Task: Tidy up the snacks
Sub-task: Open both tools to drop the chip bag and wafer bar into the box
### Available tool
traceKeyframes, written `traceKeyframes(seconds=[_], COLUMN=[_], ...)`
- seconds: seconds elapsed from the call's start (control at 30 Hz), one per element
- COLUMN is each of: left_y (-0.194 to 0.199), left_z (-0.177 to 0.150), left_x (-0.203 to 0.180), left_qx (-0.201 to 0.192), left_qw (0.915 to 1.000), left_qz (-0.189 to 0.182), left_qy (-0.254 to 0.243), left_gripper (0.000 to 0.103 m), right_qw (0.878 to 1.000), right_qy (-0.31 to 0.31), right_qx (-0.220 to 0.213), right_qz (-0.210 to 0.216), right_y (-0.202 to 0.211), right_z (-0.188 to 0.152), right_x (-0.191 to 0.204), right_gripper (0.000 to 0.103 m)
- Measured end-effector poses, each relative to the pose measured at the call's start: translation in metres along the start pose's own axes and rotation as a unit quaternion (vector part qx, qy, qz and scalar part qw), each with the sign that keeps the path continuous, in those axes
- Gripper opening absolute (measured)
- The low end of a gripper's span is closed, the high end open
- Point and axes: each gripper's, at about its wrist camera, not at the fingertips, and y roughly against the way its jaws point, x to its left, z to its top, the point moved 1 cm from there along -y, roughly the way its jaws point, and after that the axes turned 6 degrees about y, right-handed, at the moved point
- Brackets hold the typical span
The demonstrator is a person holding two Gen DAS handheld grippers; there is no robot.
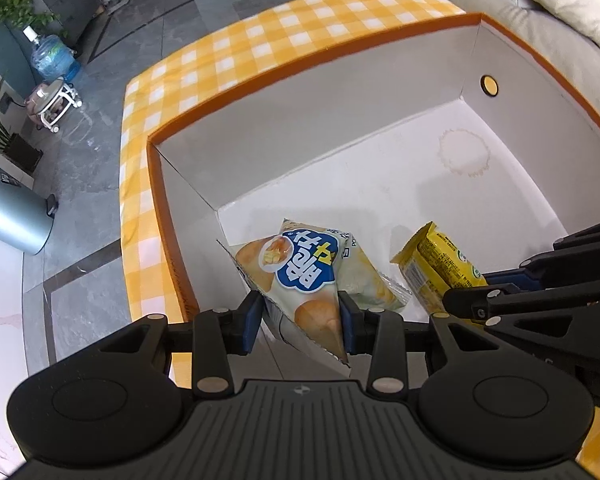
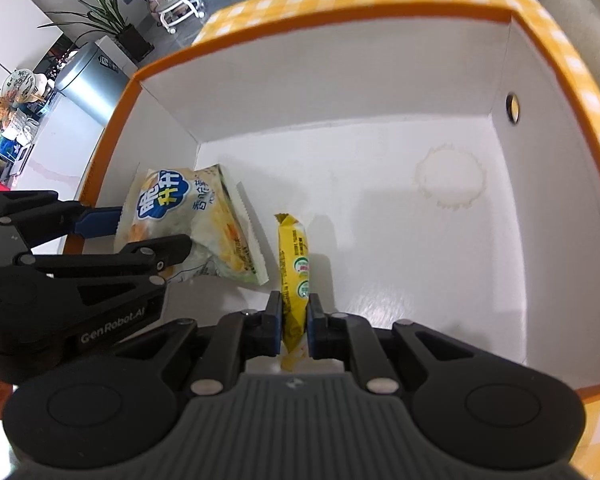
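A white box with an orange rim stands on a yellow checked tablecloth. My left gripper is shut on a pale chip bag with a blue logo and holds it inside the box near the left wall. My right gripper is shut on a yellow snack bar packet, held edge-up over the box floor. The chip bag also shows in the right wrist view, left of the yellow packet. The right gripper's fingers enter the left wrist view beside the yellow packet.
The box floor is white with a round stain at the right. A beige sofa lies behind the table. A metal bin, plants and water bottles stand on the floor to the left.
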Motion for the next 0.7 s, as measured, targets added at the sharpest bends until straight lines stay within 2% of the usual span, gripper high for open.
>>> traceKeyframes(seconds=[0.33,0.47,0.53,0.67,0.7], left_y=[0.001,0.005,0.008,0.019,0.023], left_z=[-0.002,-0.004,-0.005,-0.006,-0.007], left_x=[-0.002,-0.003,-0.004,-0.003,-0.002], left_qx=[-0.005,-0.012,-0.019,-0.036,-0.041], left_qw=[1.0000,0.9999,0.9998,0.9994,0.9991], left_qz=[0.006,0.008,0.008,0.005,0.006], left_qy=[-0.005,-0.007,-0.006,-0.002,0.001], left_gripper=[0.047,0.055,0.058,0.064,0.067], right_qw=[1.000,1.000,1.000,0.999,0.999], right_qy=[0.001,0.007,0.011,0.028,0.033], right_qx=[0.014,0.017,0.017,0.012,0.009], right_qz=[0.004,-0.001,-0.006,-0.025,-0.030], right_y=[0.001,0.002,0.003,0.008,0.010], right_z=[-0.005,-0.004,-0.004,-0.005,-0.005], right_x=[0.003,0.002,0.005,0.006,0.006], right_gripper=[0.010,0.013,0.020,0.023,0.029])
